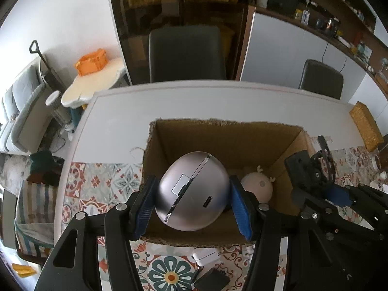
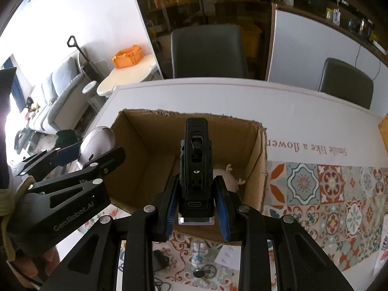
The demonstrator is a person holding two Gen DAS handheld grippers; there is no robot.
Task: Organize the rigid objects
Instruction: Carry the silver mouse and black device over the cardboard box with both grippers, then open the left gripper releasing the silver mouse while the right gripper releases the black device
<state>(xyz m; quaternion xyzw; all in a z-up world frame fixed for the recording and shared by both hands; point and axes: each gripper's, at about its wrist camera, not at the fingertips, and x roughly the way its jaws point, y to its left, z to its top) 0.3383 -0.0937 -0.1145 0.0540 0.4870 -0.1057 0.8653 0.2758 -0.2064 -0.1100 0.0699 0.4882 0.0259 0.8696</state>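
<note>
Left gripper (image 1: 192,203) clamping a silver egg-shaped device (image 1: 192,191) over the cardboard box (image 1: 225,135), right gripper (image 2: 196,206) gripping a black clip-backed device (image 2: 196,167), pink antlered toy (image 1: 258,188) in the box's right corner

Toy (image 1: 258,189) in box (image 1: 225,131) on table (image 1: 116,121)

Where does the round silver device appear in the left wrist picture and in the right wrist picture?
Left wrist view: the silver device is at the lower centre, clamped between the left claw's blue pads, above the cardboard box.
Right wrist view: the silver device shows at the left edge of the box, partly hidden by the left claw.
Shared landmark: the pink toy with antlers inside the box.
</note>
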